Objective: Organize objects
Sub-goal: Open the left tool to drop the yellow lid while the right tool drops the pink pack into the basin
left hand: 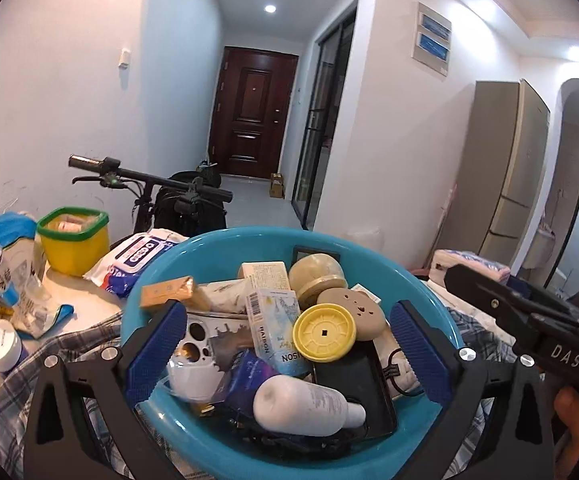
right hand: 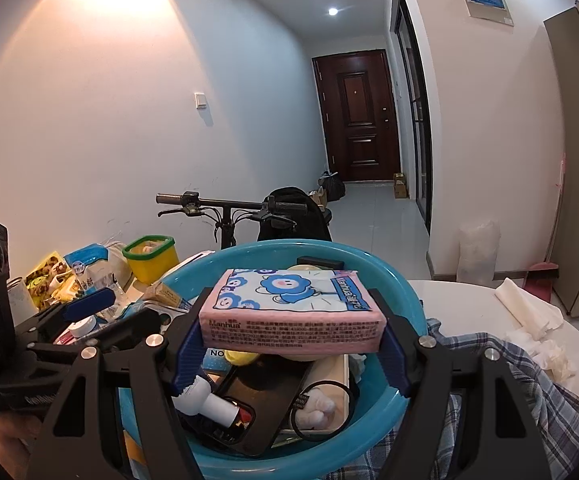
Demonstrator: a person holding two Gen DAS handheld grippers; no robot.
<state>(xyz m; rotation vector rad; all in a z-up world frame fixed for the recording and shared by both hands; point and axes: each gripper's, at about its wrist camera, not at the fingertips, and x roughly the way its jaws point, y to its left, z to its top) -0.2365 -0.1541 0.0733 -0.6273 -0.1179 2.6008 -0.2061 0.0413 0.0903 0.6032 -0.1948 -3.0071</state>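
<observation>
Fingers of the right gripper (right hand: 293,344) are clamped on the two short ends of a pink plastic-wrapped tissue pack with blue cartoon flowers (right hand: 291,312), which hangs level at the centre of the right wrist view, just above the heaped contents of the round turquoise plastic basin (right hand: 401,292). The left gripper (left hand: 289,360) stands released, its blue ribbed fingers (left hand: 157,356) spread wide to either side of the pile at the bottom of its own view, with nothing pinched between them. Below them lie a white plastic bottle (left hand: 305,404) on its side, a flat black tray-like case (left hand: 353,376), a yellow ribbed plastic lid (left hand: 323,332), a pale blue cardboard carton (left hand: 275,328) and round beige discs (left hand: 353,312), stacked loosely against one another. My guess is that the pack, if let go here, would settle on an uneven heap and could slide over the near rim onto the blue checked cloth (left hand: 81,340), or nudge the bottle and lid out. A soft pack gripped only at its ends may also buckle and slip. Farther off, at middle left on the tabletop, a yellow square tub with a green rim (left hand: 73,240) and a white-and-blue wipes packet (left hand: 137,260) crowd the basin's edge, so a wide swing of either tool could knock them.
</observation>
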